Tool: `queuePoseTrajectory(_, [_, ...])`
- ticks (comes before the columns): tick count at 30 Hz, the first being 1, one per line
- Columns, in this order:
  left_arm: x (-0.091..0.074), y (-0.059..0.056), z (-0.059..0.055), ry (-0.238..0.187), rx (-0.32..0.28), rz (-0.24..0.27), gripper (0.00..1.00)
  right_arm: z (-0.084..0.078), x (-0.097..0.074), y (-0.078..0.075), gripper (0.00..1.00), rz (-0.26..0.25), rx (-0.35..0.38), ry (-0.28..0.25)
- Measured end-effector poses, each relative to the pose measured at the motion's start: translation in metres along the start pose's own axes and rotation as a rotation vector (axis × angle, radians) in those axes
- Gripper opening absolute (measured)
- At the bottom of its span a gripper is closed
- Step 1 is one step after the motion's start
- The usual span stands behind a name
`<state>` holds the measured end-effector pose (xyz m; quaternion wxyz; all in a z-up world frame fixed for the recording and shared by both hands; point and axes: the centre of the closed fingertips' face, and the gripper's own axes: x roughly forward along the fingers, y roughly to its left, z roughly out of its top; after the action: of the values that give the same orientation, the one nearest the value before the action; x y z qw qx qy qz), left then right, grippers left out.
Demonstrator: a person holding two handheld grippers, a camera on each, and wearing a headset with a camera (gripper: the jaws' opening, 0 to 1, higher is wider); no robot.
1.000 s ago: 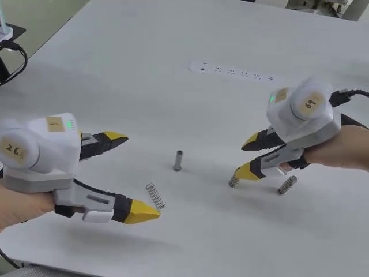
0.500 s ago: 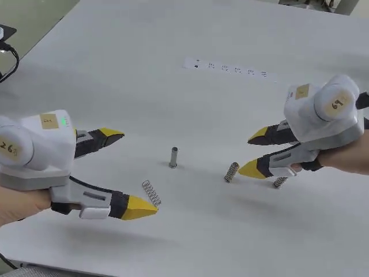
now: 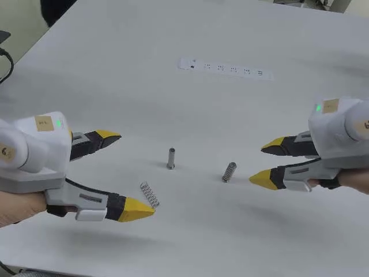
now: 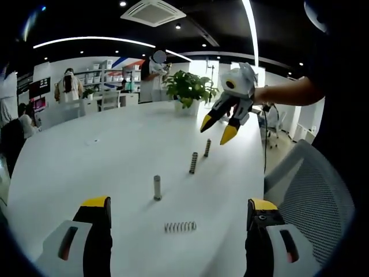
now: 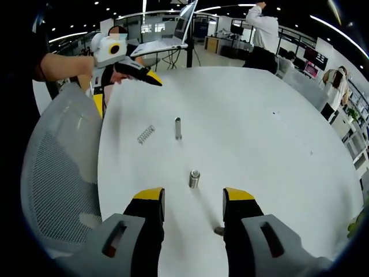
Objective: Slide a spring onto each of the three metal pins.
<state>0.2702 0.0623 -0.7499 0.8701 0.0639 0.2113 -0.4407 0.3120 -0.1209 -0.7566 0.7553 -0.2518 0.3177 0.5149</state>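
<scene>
A bare metal pin (image 3: 171, 158) stands upright mid-table. To its right stands a second pin with a spring on it (image 3: 229, 171). A loose spring (image 3: 150, 194) lies flat just off the lower fingertip of my left gripper (image 3: 128, 173), which is open and empty. My right gripper (image 3: 259, 164) is open and empty too, a short way right of the sprung pin. In the left gripper view the loose spring (image 4: 180, 227) lies between the jaws, the bare pin (image 4: 157, 187) is beyond it, and two upright springs (image 4: 193, 163) (image 4: 207, 148) stand farther off.
A white power strip (image 3: 225, 68) lies flat at the far side of the white table (image 3: 190, 236). A mesh office chair (image 5: 57, 173) stands at the table edge. People and desks are in the room behind.
My right gripper has drawn back to the right, away from the spring, which now stands alone on its pin. The far-right spring is now hidden behind that gripper. The left gripper has barely moved.
</scene>
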Motion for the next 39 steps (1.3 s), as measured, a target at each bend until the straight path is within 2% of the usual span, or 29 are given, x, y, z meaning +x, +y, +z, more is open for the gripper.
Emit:
queuePoseTrajectory(2, [0.000,0.000,0.000,0.003,0.003,-0.002,0.95,-0.003,-0.003,0.000,0.39,-0.008,0.015,-0.009])
queuePoseTrajectory(8, [-0.001,0.002,-0.001,0.006,0.006,-0.001,0.95,-0.015,-0.008,0.004,0.38,-0.015,0.031,0.007])
queuePoseTrajectory(12, [-0.002,0.002,-0.003,0.010,0.008,-0.002,0.95,-0.017,-0.008,0.012,0.37,-0.011,0.041,0.004])
queuePoseTrajectory(14, [-0.003,0.002,-0.005,0.017,0.011,-0.001,0.95,-0.019,-0.007,0.012,0.34,-0.028,0.026,0.008])
queuePoseTrajectory(20, [-0.005,0.003,-0.007,0.017,0.008,0.002,0.94,-0.022,-0.007,0.016,0.34,-0.026,0.050,0.008])
queuePoseTrajectory(30, [-0.007,0.002,-0.008,0.018,0.005,0.003,0.94,-0.019,-0.008,0.023,0.32,-0.008,0.049,0.011])
queuePoseTrajectory(39, [-0.010,0.006,-0.009,0.019,0.004,0.010,0.94,-0.003,-0.003,0.038,0.31,0.026,0.016,0.009])
